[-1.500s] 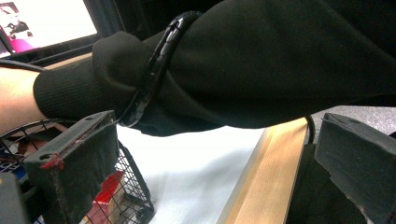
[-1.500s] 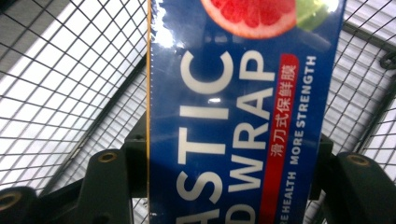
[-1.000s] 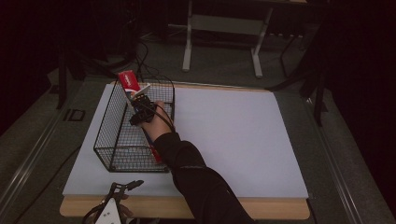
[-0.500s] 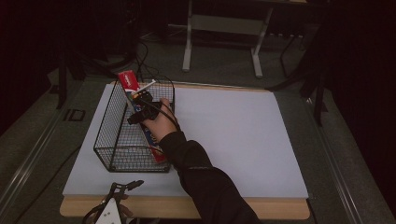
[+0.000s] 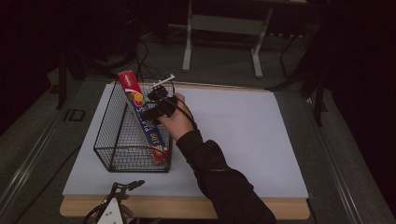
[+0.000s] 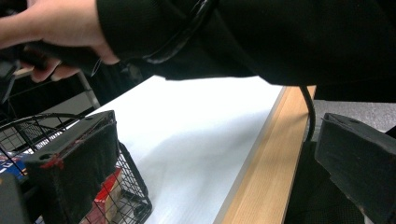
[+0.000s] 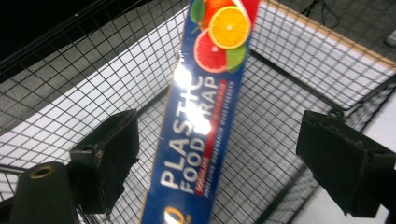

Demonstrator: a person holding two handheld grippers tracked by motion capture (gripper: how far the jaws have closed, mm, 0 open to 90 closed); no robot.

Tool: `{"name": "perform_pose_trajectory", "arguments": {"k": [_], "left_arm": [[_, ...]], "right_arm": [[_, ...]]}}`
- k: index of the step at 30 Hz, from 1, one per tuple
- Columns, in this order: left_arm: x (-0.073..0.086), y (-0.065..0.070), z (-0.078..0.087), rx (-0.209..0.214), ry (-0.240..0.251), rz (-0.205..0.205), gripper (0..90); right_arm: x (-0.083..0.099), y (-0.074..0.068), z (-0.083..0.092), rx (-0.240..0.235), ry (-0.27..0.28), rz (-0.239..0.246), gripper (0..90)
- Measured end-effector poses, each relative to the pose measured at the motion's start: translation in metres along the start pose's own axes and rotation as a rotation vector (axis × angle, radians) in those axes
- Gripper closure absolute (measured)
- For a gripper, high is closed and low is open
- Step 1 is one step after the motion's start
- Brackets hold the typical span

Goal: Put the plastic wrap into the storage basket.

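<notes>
My right gripper [image 7: 219, 158] has just opened wide off the plastic wrap box [image 5: 140, 114], which leans loosely in the basket [image 5: 112, 140] and could slide or tip.

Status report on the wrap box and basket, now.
Right hand-held gripper open, jaws just opened, clear of wrap box. Box leans in basket, top over far rim. Left hand-held gripper open at near table edge. Nothing in the way.

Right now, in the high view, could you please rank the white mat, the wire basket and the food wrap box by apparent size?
1. White mat
2. Wire basket
3. Food wrap box
</notes>
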State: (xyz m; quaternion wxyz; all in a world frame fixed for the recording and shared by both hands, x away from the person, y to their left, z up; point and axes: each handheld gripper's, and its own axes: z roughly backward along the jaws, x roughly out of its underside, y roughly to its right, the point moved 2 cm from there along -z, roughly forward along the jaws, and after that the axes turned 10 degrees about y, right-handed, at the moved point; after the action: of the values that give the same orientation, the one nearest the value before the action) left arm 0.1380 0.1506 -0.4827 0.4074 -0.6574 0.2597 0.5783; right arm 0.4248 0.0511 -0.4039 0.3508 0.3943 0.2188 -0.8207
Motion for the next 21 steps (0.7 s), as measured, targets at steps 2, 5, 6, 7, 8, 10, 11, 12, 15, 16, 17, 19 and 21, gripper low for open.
{"name": "perform_pose_trajectory", "arguments": {"k": [2,5,6,7,8,10,11,12,15,16,17,19,21], "left_arm": [[0.0,0.0,0.0,0.0,0.003,0.003,0.3],[0.0,0.0,0.0,-0.002,0.0,0.001,0.3],[0.0,0.0,0.0,-0.001,-0.001,0.0,0.3],[0.0,0.0,-0.001,0.0,-0.001,0.001,0.3],[0.0,0.0,-0.001,0.0,-0.001,0.001,0.3],[0.0,0.0,-0.001,-0.002,-0.001,0.002,0.3],[0.0,0.0,-0.001,-0.002,-0.001,0.002,0.3],[0.0,0.0,-0.001,-0.001,-0.002,0.001,0.3],[0.0,0.0,-0.001,-0.001,-0.003,0.0,0.3],[0.001,0.0,-0.001,-0.001,-0.004,-0.001,0.3],[0.001,0.0,-0.002,0.0,-0.004,-0.001,0.3],[0.001,0.0,-0.002,0.0,-0.005,0.0,0.3],[0.001,0.0,-0.002,0.0,-0.005,-0.001,0.3]], "right_arm": [[0.002,0.003,0.008,0.002,0.008,0.001,13.3],[0.004,0.007,0.017,0.001,0.018,0.005,13.3],[0.005,0.009,0.021,0.004,0.021,0.008,13.4],[0.007,0.012,0.029,0.004,0.03,0.007,13.5],[0.009,0.014,0.032,0.004,0.033,0.009,13.8],[0.012,0.018,0.038,0.007,0.043,0.002,14.1],[0.014,0.02,0.041,0.002,0.047,-0.003,14.1],[0.016,0.022,0.044,0.003,0.047,-0.002,14.1],[0.024,0.027,0.053,0.007,0.054,0.003,14.1],[0.026,0.028,0.056,0.009,0.056,0.003,14.1],[0.028,0.03,0.059,0.009,0.057,0.005,14.0],[0.033,0.033,0.065,0.011,0.067,0.001,14.0],[0.036,0.037,0.071,0.014,0.073,0.003,13.9]]}}
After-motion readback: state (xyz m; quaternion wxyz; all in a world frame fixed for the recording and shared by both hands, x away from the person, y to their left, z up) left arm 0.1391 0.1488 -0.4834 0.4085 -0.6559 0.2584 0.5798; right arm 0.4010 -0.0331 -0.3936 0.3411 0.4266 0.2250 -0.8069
